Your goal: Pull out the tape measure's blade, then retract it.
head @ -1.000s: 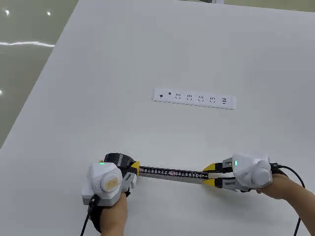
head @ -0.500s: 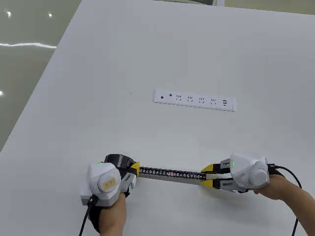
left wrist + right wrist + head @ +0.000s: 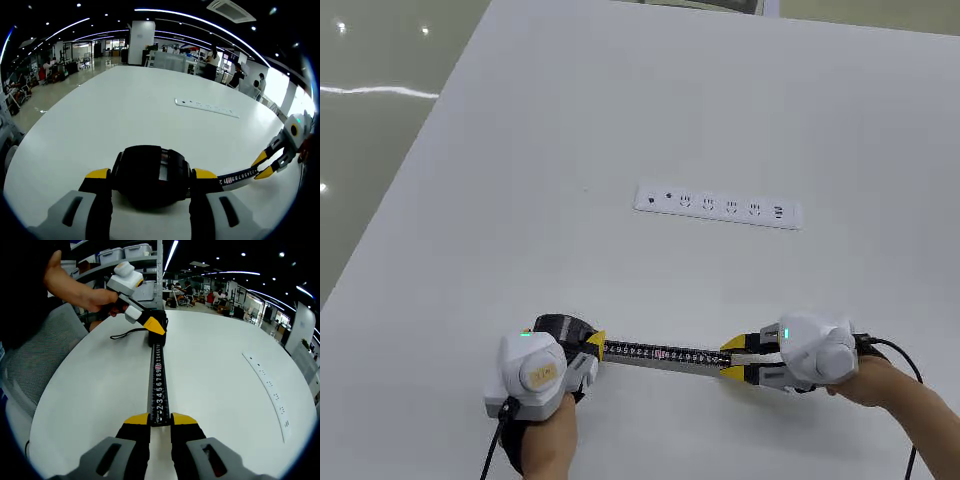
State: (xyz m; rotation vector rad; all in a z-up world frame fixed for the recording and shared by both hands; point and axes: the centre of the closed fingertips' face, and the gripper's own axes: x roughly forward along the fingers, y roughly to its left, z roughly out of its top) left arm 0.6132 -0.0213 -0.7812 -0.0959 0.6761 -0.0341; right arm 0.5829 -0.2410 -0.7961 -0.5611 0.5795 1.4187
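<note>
A tape measure (image 3: 638, 351) lies stretched along the desk (image 3: 620, 120) toward its near edge, with a white power strip (image 3: 718, 206) well apart toward the desk's middle. The left tool (image 3: 151, 175) is clenched around the rounded black case (image 3: 150, 165), which looks matte, hard and chunky enough to take a firm squeeze on its sides. The right tool (image 3: 160, 418) pinches the free end of the blade (image 3: 158, 380), a thin dark strip printed with white numerals and a red mark. The blade is likely springy, stiff along its length yet apt to kink if bent, and slick under the yellow jaw tips, so its very end is the place to grip. Released abruptly it would probably whip back, so a guided return seems wise.
</note>
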